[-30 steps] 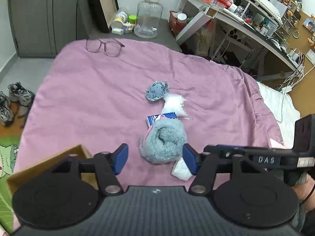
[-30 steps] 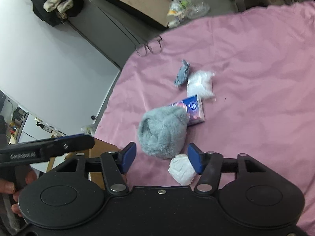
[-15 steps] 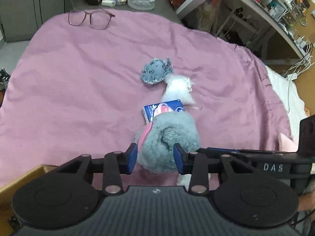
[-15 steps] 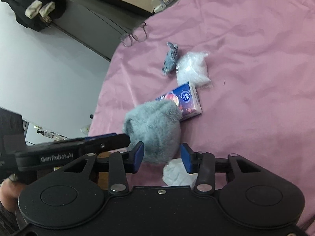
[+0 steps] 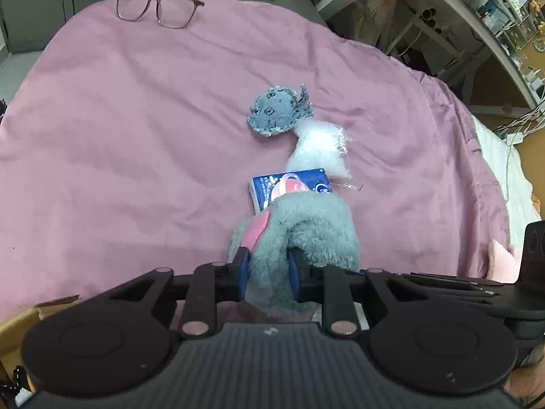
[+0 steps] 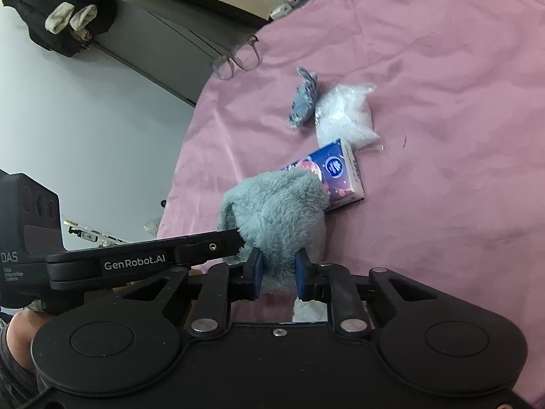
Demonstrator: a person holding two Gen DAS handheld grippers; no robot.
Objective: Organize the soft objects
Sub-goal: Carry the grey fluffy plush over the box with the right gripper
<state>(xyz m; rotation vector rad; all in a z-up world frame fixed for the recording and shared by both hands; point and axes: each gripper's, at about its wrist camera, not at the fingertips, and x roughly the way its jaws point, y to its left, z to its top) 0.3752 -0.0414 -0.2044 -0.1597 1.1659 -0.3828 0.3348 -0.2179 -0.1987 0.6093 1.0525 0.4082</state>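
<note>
**Ana:** Pink bedspread point(image 5: 136, 136) fills the frame, a cluttered desk point(image 5: 477, 17) off to the right behind it, eyeglasses point(image 5: 158, 6) resting near the far edge.

**Ben:** And look at the near side: the fluffy grey plush point(image 5: 306, 231) with its pink patch sits on the spread, leaning over the blue tissue pack point(image 5: 289, 187).

**Ana:** Left gripper point(image 5: 269, 277) is clamped on it. Blue pads dug into the fur on both sides, hardly any gap between them.

**Ben:** Right gripper point(image 6: 278, 274) is on the same plush point(image 6: 272, 211) from the other angle, jaws closing, fur squeezed between the pads already.

**Ana:** So both tools are pinching one soft toy at its near end. From the right wrist view the left gripper's black body comes in across the plush from the left.

**Ben:** Beyond the tissue pack point(image 6: 337, 173) lies a clear bag of white stuffing point(image 6: 344, 116), and touching that, a small flat denim toy point(image 6: 303, 97).

**Ana:** A crumpled white wad point(image 6: 308, 310) peeks out just under the right gripper's fingers.

**Ben:** Lower left in the left wrist view, a corner of a cardboard box point(image 5: 20, 320) sits beside the bed.
</note>
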